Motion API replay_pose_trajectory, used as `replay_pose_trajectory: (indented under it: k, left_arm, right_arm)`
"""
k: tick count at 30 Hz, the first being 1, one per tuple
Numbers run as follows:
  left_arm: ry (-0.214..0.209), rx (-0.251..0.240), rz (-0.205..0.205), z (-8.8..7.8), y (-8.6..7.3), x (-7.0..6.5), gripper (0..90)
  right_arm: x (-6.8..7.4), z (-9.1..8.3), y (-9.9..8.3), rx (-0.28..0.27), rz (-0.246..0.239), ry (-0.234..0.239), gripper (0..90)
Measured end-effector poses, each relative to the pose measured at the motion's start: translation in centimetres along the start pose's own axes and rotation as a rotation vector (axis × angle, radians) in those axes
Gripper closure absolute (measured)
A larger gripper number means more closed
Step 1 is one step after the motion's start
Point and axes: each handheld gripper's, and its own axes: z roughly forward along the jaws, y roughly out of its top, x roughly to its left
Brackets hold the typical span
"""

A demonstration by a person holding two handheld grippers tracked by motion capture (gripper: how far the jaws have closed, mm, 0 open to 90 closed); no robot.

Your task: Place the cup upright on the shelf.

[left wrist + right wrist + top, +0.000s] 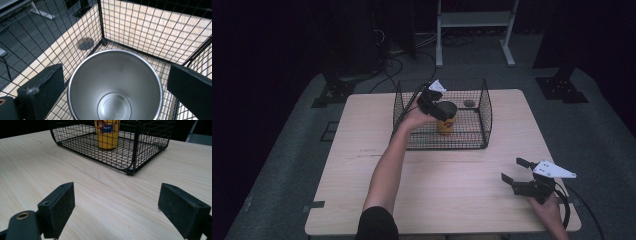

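Observation:
A yellow cup (445, 125) with a printed label (107, 128) and a steel inside (112, 72) stands upright on the floor of a black wire basket (484, 102) at the table's far middle. My left gripper (439, 107) reaches down into the basket from above. Its jaws stand on either side of the cup's rim with a thin gap at each side, so my left gripper (116, 87) is open. Near the table's front right corner my right gripper (515, 169) hovers open, holding nothing, and faces the basket (132, 157) across bare wood.
A dark round disc (469, 103) lies on the table just beyond the basket's far wall. A white metal frame (474, 20) and cables stand on the floor behind the table. Bare wooden tabletop (452, 175) stretches between the basket and the front edge.

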Motion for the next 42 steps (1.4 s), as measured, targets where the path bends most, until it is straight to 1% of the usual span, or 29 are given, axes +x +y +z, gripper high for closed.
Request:
replay_pose_trajectory:
  k: [2,5,7,11,14,18,20,28,32,36,39,42]
  left_arm:
    - [-0.001,-0.007,0.001,-0.1,0.1,-0.1,0.9]
    - [0.000,-0.004,0.016,-0.3,0.2,-0.3,0.8]
    - [-0.005,-0.021,0.006,-0.5,0.4,-0.5,0.8]
    - [-0.008,-0.032,0.016,-0.9,0.6,-1.0,0.9]
    - [0.006,-0.034,0.037,-1.1,0.7,-1.4,0.9]
    - [0.015,-0.069,0.028,-1.9,0.7,-1.6,0.9]
    - [0.011,-0.087,0.013,-2.3,0.6,-1.7,0.9]
    - [0.008,-0.112,0.014,-3.7,0.2,-2.1,0.9]
    - [-0.003,-0.121,0.008,-4.1,0.1,-2.4,0.9]
    - [-0.016,-0.149,0.014,-4.6,0.2,-3.0,0.9]
    - [-0.023,-0.154,0.026,-4.8,0.3,-3.4,0.9]
    - [-0.040,-0.172,0.024,-5.2,0.3,-3.7,0.9]
  right_arm:
    - [0.0,0.0,0.0,-0.001,-0.001,0.001,13.0]
    - [0.0,0.0,0.0,-0.002,0.002,0.001,13.0]
    - [0.0,0.0,0.0,-0.003,0.002,0.003,13.0]
    - [0.0,0.0,0.0,-0.002,0.001,0.002,13.0]
    - [0.0,0.0,0.0,0.000,-0.001,-0.002,13.0]
    - [0.1,0.0,0.0,0.003,-0.004,-0.011,13.0]
    - [0.1,0.0,0.0,0.003,-0.004,-0.014,13.0]
    - [0.1,0.0,0.0,0.005,-0.003,-0.014,13.0]
    - [0.1,0.0,0.0,0.004,0.001,-0.015,13.0]
    - [0.1,0.0,0.0,0.004,0.003,-0.017,13.0]
    - [0.1,0.0,0.0,0.007,-0.003,-0.018,13.0]
    - [0.1,0.0,0.0,0.007,-0.003,-0.018,13.0]
